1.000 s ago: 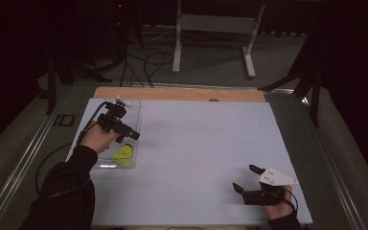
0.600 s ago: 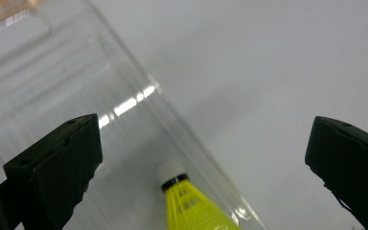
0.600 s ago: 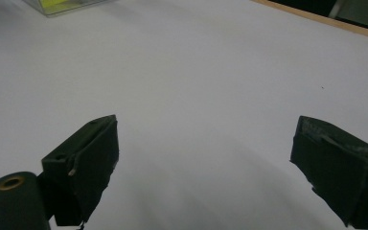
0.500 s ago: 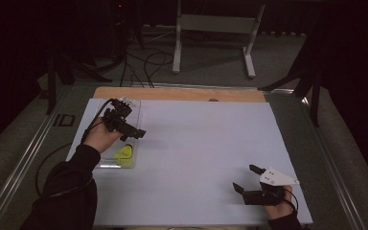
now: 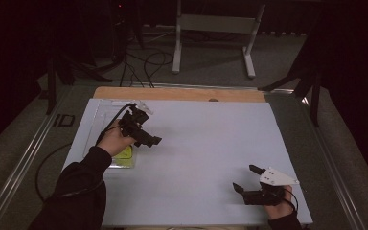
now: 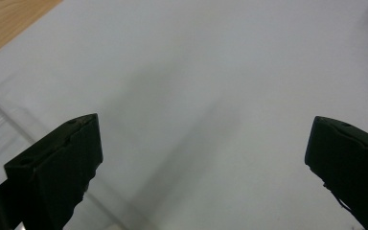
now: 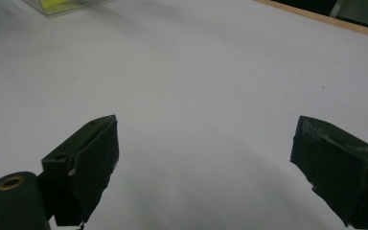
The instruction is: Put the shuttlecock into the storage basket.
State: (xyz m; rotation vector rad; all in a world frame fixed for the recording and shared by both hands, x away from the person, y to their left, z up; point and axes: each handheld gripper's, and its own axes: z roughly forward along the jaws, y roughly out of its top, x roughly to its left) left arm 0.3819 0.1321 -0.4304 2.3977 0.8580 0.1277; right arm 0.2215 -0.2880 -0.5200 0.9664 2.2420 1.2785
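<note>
A clear plastic box (image 5: 101,118) lies at the left side of the white table, with a yellow-green item (image 5: 124,153) in its near end. My left gripper (image 5: 151,139) hangs just right of the box, over bare table, jaws wide apart and nothing between them (image 6: 206,139). The box's clear edge (image 6: 0,112) runs past its left jaw. My right gripper (image 5: 245,177) rests near the front right corner, open and empty (image 7: 206,139), its grey plate (image 5: 279,177) on top. Far off in the right gripper view sits the yellow-green item (image 7: 57,5).
The white table top (image 5: 211,139) ends in a wooden strip (image 5: 182,94) along the far edge. Metal rails (image 5: 26,158) run along both sides. Beyond the table stand a grey frame (image 5: 215,24) and floor cables (image 5: 146,62). A cable (image 5: 45,167) trails from the left hand.
My left gripper has moved right and a little nearer, off the clear box to the bare table beside it. The right gripper has stayed put.
</note>
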